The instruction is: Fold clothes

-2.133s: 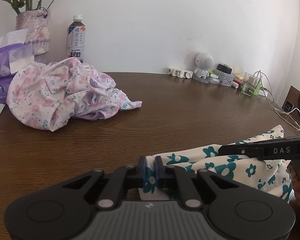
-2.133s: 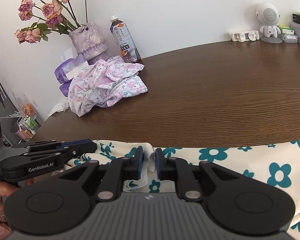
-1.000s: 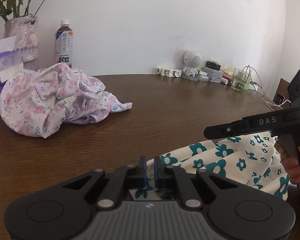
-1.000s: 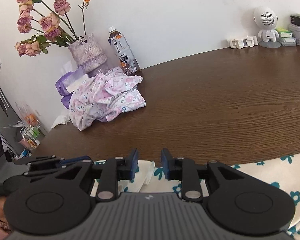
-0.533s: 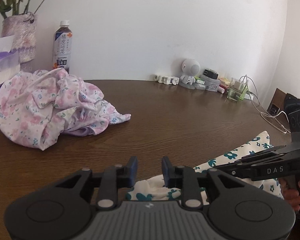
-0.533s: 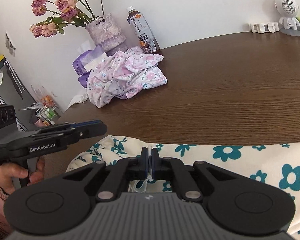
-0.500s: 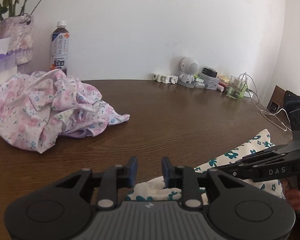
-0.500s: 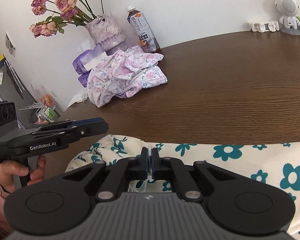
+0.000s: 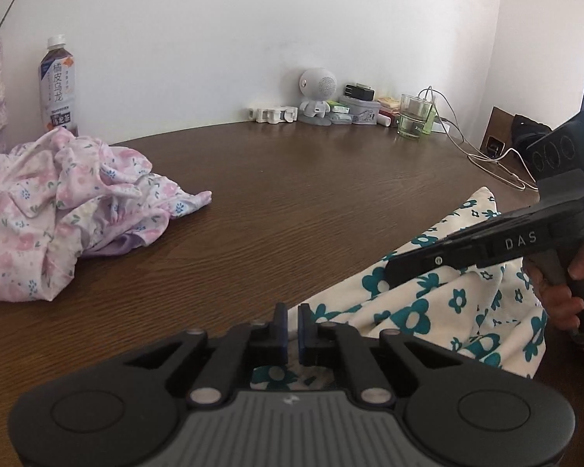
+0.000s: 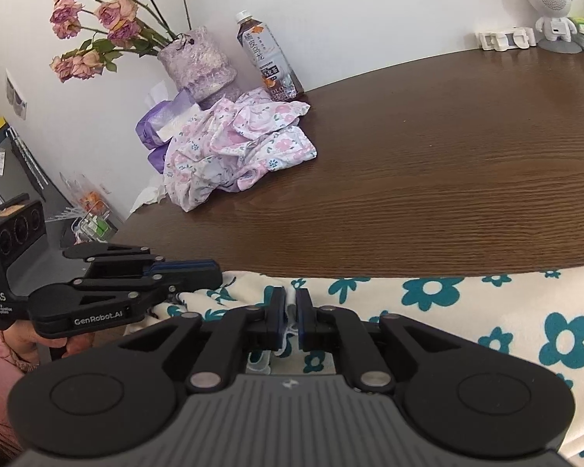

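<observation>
Right gripper pinches edge of cream teal-flowered garment at near edge of brown table; left gripper closed beside it at left; crumpled pink floral garment well apart near vase.

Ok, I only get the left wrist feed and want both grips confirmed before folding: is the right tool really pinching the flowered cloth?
Observer: Yes. The right wrist view shows the right tool shut on a fold of the teal-flowered cloth.
Operator: And what lies past my left frame edge, beyond the pink garment?
Observer: Purple tissue packs, right against the pink garment.
</observation>
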`<state>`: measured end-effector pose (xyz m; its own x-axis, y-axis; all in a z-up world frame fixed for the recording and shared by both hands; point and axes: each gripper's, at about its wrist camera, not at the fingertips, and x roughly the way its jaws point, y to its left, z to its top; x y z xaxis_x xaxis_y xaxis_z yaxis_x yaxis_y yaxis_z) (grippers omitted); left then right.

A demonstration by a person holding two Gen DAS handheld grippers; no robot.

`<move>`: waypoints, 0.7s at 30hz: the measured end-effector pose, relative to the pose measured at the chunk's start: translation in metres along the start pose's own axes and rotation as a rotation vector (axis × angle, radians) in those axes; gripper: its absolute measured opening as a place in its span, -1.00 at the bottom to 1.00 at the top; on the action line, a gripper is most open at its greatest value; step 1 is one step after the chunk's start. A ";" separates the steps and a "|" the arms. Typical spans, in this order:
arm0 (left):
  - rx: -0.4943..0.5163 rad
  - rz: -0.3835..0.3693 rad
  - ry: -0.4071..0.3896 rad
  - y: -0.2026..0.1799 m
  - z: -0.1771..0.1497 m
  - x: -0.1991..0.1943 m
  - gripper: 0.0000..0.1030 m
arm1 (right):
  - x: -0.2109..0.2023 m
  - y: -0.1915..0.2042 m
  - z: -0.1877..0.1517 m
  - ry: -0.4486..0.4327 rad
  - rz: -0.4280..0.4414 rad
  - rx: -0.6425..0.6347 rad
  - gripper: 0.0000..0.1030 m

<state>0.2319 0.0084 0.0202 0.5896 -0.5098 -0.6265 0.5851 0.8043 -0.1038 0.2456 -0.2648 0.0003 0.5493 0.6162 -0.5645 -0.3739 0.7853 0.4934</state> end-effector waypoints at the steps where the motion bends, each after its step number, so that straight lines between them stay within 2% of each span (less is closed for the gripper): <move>1: 0.004 -0.002 0.004 0.000 0.000 0.000 -0.93 | -0.001 0.000 0.001 -0.015 -0.002 -0.001 -0.80; 4: 0.013 -0.004 0.015 -0.002 0.000 0.001 -0.93 | -0.001 0.006 0.002 -0.037 -0.016 -0.027 -0.65; 8: -0.023 0.021 -0.014 0.000 0.004 -0.004 -0.84 | 0.004 0.014 0.000 -0.025 -0.031 -0.075 -0.65; 10: -0.051 0.052 -0.029 0.004 0.008 -0.004 -0.50 | 0.006 0.019 -0.001 -0.018 -0.038 -0.099 -0.88; 13: -0.106 0.055 -0.023 0.011 0.013 0.002 -0.39 | 0.010 0.025 -0.003 -0.009 -0.049 -0.135 -0.88; 15: -0.154 0.035 -0.015 0.018 0.017 0.011 -0.42 | 0.012 0.029 -0.004 -0.002 -0.057 -0.158 -0.88; 18: -0.156 0.020 0.010 0.020 0.019 0.021 -0.50 | 0.015 0.035 -0.005 0.006 -0.065 -0.190 -0.88; 19: -0.146 0.008 0.021 0.019 0.018 0.023 -0.68 | 0.015 0.035 -0.005 0.005 -0.062 -0.191 -0.88; 21: -0.131 -0.031 0.037 0.016 0.016 0.024 -0.84 | 0.013 0.035 -0.006 0.003 -0.055 -0.193 -0.88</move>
<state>0.2641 0.0044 0.0155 0.5500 -0.5253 -0.6493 0.5238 0.8225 -0.2217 0.2355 -0.2290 0.0063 0.5709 0.5716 -0.5894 -0.4799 0.8148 0.3254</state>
